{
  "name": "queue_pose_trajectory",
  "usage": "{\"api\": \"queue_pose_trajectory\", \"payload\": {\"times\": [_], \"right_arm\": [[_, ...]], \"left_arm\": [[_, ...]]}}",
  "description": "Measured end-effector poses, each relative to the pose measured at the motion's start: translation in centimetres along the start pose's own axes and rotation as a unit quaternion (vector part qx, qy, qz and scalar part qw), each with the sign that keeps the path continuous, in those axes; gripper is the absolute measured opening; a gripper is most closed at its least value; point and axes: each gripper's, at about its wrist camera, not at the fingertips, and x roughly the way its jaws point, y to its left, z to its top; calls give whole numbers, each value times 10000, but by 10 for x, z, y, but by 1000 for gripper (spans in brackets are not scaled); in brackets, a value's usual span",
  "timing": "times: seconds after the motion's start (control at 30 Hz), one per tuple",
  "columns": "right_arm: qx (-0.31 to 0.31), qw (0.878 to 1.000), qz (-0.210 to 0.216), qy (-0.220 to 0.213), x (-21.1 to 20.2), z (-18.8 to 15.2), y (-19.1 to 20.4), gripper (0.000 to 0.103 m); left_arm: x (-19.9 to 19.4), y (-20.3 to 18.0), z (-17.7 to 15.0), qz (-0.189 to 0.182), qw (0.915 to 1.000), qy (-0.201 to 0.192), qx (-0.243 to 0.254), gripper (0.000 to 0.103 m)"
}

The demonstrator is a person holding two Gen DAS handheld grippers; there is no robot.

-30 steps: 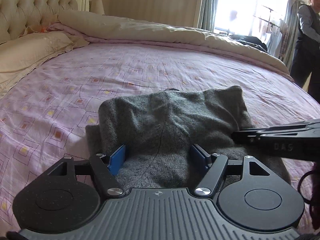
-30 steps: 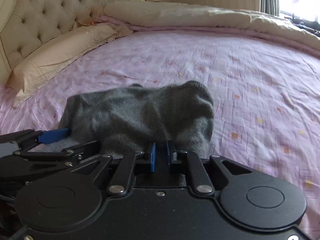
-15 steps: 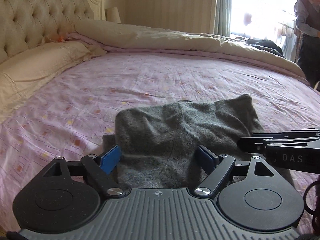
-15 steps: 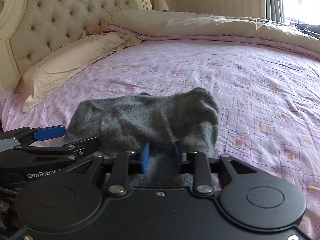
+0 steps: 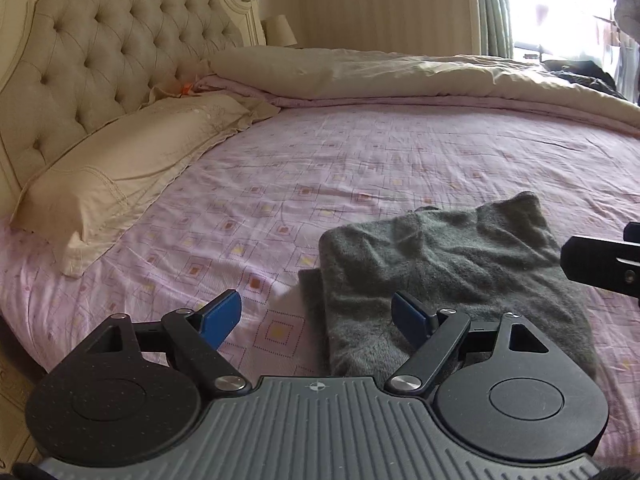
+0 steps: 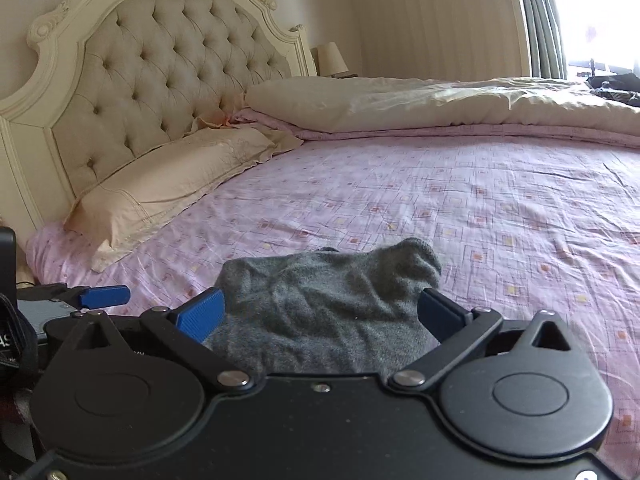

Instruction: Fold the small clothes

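A wide bed (image 5: 400, 152) is filling both views, and its pink patterned sheet (image 6: 460, 208) is lying flat across it. A tufted cream headboard (image 6: 160, 72) is standing at the far left, with a cream pillow (image 5: 120, 176) leaning along its foot. A folded cream duvet (image 6: 440, 100) is lying along the far side of the mattress. A small lamp (image 6: 331, 58) is standing beyond the headboard's corner.

The grey knitted garment (image 5: 440, 264) is lying folded and rumpled on the sheet near the close edge of the bed, with a lower layer sticking out at its left side.

The left gripper (image 5: 316, 312) is hovering with its blue fingers (image 5: 220, 314) spread wide and released, pressing nothing; the garment's left edge is lying below the gap. The right gripper (image 6: 320, 312) is opening, its fingers (image 6: 200, 314) standing wide on either side of the garment without pinching it.
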Motion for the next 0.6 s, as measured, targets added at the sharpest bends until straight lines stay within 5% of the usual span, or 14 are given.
{"api": "queue_pose_trajectory", "payload": {"times": [0.13,0.6], "right_arm": [[357,9987,127,332,-7,-7,1,103],[55,9951,-795,592,-39,-38,30,103]], "left_arm": [[-9,6,-6,-75,9997,201,-98,82],[-36,1,-35,-163,9990,413,-65,82]]}}
